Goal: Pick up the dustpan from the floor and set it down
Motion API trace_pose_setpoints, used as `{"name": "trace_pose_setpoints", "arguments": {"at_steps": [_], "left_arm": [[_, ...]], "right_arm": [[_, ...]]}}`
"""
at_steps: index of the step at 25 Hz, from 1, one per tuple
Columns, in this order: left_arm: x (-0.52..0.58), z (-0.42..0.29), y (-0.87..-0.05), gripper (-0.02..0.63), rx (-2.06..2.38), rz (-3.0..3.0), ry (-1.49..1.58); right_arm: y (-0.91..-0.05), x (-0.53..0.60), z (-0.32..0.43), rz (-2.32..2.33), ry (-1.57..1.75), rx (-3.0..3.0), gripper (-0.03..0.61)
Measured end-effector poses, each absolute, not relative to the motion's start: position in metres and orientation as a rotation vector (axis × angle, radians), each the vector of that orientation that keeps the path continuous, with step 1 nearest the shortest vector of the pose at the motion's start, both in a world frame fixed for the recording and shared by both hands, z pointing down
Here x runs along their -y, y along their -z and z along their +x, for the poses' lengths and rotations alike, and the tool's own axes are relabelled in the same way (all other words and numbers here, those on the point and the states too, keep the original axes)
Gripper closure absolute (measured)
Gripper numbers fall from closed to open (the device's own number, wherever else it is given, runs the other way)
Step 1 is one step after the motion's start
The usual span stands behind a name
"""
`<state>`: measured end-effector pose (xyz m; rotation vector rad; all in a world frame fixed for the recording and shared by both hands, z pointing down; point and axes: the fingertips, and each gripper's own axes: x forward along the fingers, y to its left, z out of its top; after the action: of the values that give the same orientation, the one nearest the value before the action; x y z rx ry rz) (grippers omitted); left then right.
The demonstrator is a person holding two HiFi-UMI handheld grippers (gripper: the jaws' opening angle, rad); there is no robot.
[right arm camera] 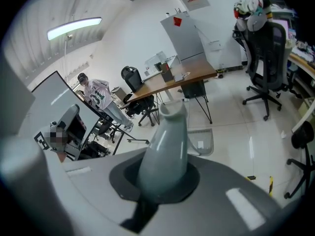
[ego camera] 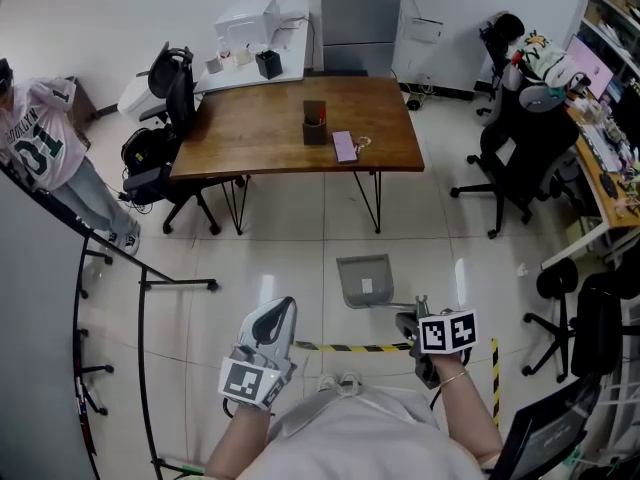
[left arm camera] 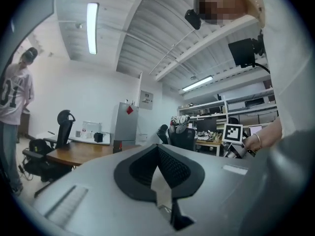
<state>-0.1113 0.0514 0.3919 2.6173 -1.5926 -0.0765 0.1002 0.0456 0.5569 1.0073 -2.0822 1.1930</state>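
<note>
Ahead of the person, low over the tiled floor (ego camera: 300,258), the grey dustpan (ego camera: 365,280) hangs from its handle (right arm camera: 165,151), on which the right tongs (right arm camera: 162,178) are clamped. Left tongs (left arm camera: 158,154): jaws together, nothing between them. Pickup judged done, though clearance from the floor cannot be confirmed; setting the dustpan down is outstanding.

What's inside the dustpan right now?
The dustpan holds only a small white rectangle, perhaps a label. Its handle's end is covered by the right gripper, shut on it.
</note>
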Motion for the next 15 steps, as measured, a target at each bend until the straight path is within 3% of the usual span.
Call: {"name": "trace_pose_setpoints", "arguments": {"at_steps": [15], "left_arm": [[-0.055,-0.097,-0.378,0.598,1.635,2.644,0.129]], "right_arm": [[-0.564,-0.048,0.107,0.972,-1.198,2.094,0.574]]}}
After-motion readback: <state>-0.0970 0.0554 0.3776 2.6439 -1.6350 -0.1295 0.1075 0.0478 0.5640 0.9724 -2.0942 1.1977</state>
